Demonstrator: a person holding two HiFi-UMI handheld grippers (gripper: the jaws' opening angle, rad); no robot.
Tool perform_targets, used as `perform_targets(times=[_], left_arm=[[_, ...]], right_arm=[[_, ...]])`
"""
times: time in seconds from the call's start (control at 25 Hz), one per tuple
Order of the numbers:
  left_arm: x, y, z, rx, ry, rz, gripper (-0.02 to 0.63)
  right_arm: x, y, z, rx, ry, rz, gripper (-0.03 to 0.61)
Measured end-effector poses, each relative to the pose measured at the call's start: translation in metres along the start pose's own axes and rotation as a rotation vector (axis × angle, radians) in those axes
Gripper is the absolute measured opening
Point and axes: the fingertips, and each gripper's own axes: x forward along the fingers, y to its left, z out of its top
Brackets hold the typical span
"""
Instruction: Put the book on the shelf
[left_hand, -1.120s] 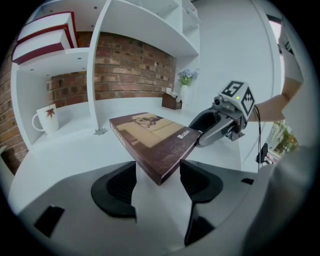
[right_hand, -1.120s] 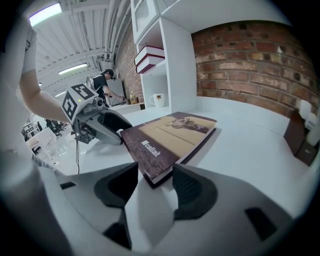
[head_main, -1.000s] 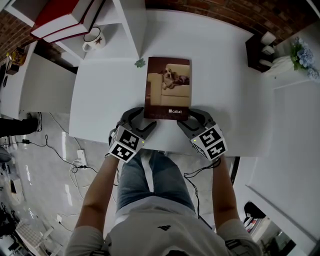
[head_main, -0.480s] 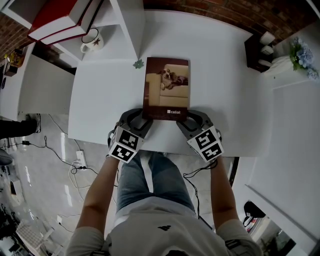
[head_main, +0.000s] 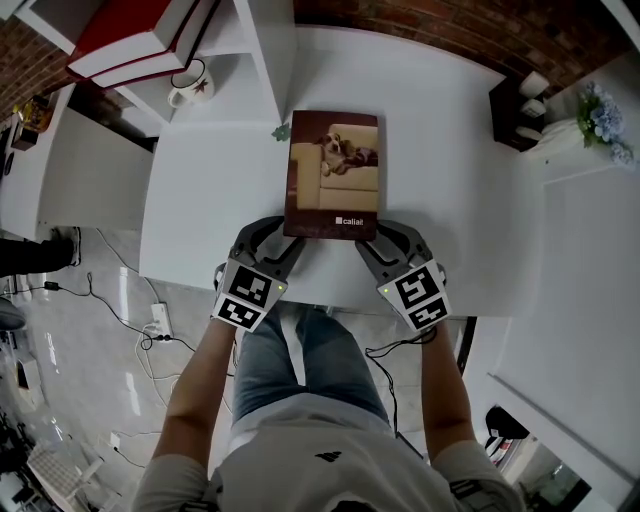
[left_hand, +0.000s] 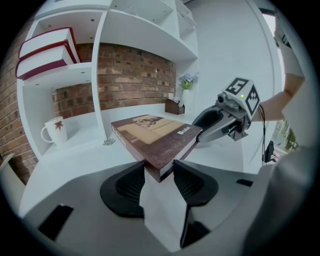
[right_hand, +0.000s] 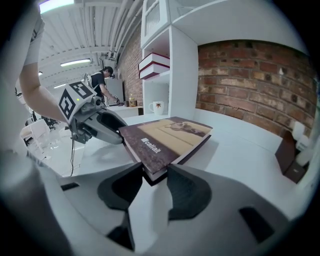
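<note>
1. The left claw and the right claw have both just been closing. Each one now pinches a near corner of the book.
2. The book's near edge is up off the white surface. I cannot tell if the far edge touches it.
3. To lift well, I think both claws should rise together at the same speed. Then the book keeps flat and does not twist.
4. The claws only hold the corners, so the book could slip out. A firm squeeze and a slow move would help.
5. The shelf is up and to the left. The book should swing wide of the mug and the shelf's side wall.
6. The head view shows both claws at once and the whole cover, with a dog on a sofa.
7. The left gripper view shows the page edges between the pads, and the red books lying on the shelf.
8. Only the right gripper view shows a person far behind.
</note>
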Motion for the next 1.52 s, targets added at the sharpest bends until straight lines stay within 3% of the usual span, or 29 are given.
perform_targets(times=[0.92, 1.52], left_arm=[[-0.077, -0.005, 0.041, -0.004, -0.129, 0.013, 0.183], [-0.167, 0.02, 0.058, -0.033, -0.202, 0.052, 0.181]], right_arm=[[-0.048, 0.034, 0.057, -0.013, -0.08, -0.008, 0.155], [-0.064, 0.088, 0.132, -0.045, -0.131, 0.018, 0.153]])
